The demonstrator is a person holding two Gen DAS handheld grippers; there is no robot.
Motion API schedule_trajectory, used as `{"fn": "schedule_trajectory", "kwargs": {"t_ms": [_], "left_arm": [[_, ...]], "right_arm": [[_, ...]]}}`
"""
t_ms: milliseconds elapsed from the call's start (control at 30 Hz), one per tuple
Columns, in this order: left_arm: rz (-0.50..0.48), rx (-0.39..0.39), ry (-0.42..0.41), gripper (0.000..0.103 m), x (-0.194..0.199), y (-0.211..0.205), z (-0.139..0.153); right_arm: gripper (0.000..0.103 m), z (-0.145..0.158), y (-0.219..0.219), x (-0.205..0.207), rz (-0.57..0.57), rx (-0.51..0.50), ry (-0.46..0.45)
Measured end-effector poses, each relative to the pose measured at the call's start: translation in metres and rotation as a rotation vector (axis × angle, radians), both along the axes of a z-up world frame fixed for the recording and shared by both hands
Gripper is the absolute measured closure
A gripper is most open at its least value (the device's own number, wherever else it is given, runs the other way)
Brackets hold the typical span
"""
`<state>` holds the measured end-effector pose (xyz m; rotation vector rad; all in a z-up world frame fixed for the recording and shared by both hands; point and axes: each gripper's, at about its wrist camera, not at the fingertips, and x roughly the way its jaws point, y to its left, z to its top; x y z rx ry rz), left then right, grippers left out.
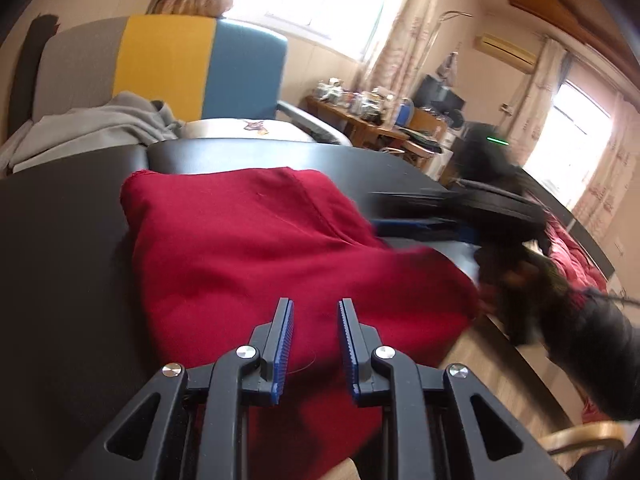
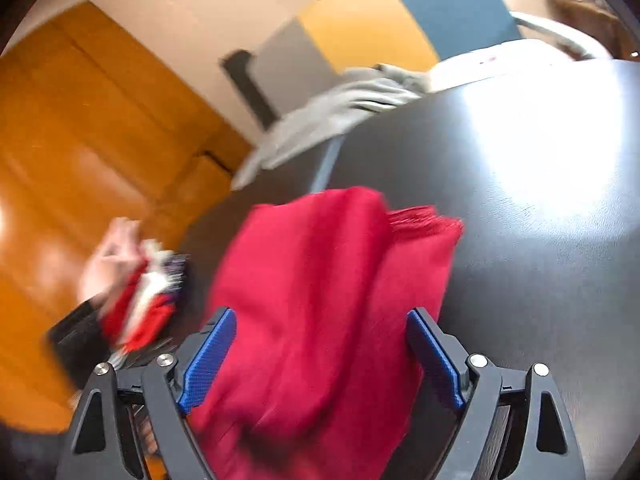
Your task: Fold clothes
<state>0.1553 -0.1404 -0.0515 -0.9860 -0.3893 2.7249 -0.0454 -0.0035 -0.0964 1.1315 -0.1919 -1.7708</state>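
Observation:
A dark red garment lies bunched and partly folded on the black table. My left gripper is open just above its near edge, nothing between the blue pads. In the left wrist view the right gripper shows blurred at the garment's far right side. In the right wrist view the red garment lies between and beyond the wide-open fingers of my right gripper, with a ribbed cuff at its far end. The black table lies to the right.
A grey garment is piled beyond the table's far left edge by a grey, yellow and blue chair. A white item lies behind the table. A hand shows at left, blurred. An orange wooden door stands behind.

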Motion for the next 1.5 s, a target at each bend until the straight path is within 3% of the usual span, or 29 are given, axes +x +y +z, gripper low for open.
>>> {"fn": "schedule_trajectory", "kwargs": {"t_ms": [33,100,233,333,467,567,633,733,767,900,1000,1033,1100,1200,1367,1500], "left_arm": [[-0.014,-0.001,0.000,0.081,0.001,0.002,-0.001],[-0.042,-0.002,-0.001,0.081,0.004,0.005,-0.004],[-0.097,-0.007,-0.005,0.081,0.009,0.012,-0.009],[-0.164,-0.031,-0.075,0.081,0.006,0.018,-0.024],[-0.193,0.026,-0.100,0.081,0.004,0.008,-0.018],[-0.214,0.069,-0.120,0.081,0.002,0.001,-0.014],[-0.229,0.098,-0.132,0.082,0.001,-0.004,-0.010],[-0.250,0.141,-0.152,0.082,0.000,-0.011,-0.006],[-0.244,0.161,-0.144,0.082,-0.001,-0.017,-0.001],[-0.115,0.258,-0.075,0.080,-0.020,-0.057,0.016],[-0.055,0.300,-0.078,0.080,-0.053,-0.073,0.014],[-0.052,0.301,-0.085,0.080,-0.061,-0.071,0.013],[-0.066,0.272,-0.094,0.080,-0.077,-0.058,0.013],[-0.106,0.218,-0.104,0.080,-0.099,-0.037,0.013],[-0.162,0.158,-0.138,0.080,-0.131,-0.010,0.009],[-0.196,0.106,-0.194,0.080,-0.157,0.009,0.005]], "right_arm": [[0.031,-0.001,-0.007,-0.008,0.002,0.027,0.000],[0.084,-0.001,-0.021,-0.013,0.013,0.092,0.017],[0.087,0.038,-0.022,0.002,0.029,0.191,0.245],[0.088,0.057,-0.008,0.006,-0.014,0.259,0.416],[0.088,-0.008,0.020,-0.026,-0.081,0.189,0.247],[0.087,-0.041,0.057,-0.055,-0.152,-0.054,-0.008],[0.086,-0.041,0.061,-0.060,-0.141,-0.076,-0.032],[0.078,-0.015,0.059,-0.053,-0.093,-0.020,0.055],[0.070,-0.004,0.058,-0.050,-0.073,0.008,0.096],[0.063,0.042,0.054,-0.033,0.009,0.108,0.254],[0.056,0.064,0.064,0.000,0.159,0.071,0.269],[0.051,0.068,0.066,0.011,0.208,0.070,0.269],[0.028,0.064,0.069,0.035,0.271,0.120,0.268],[0.027,0.057,0.078,0.068,0.353,0.186,0.257],[0.024,0.029,0.097,0.071,0.326,0.136,0.139],[0.023,0.010,0.063,0.064,0.416,-0.054,0.000]]}}
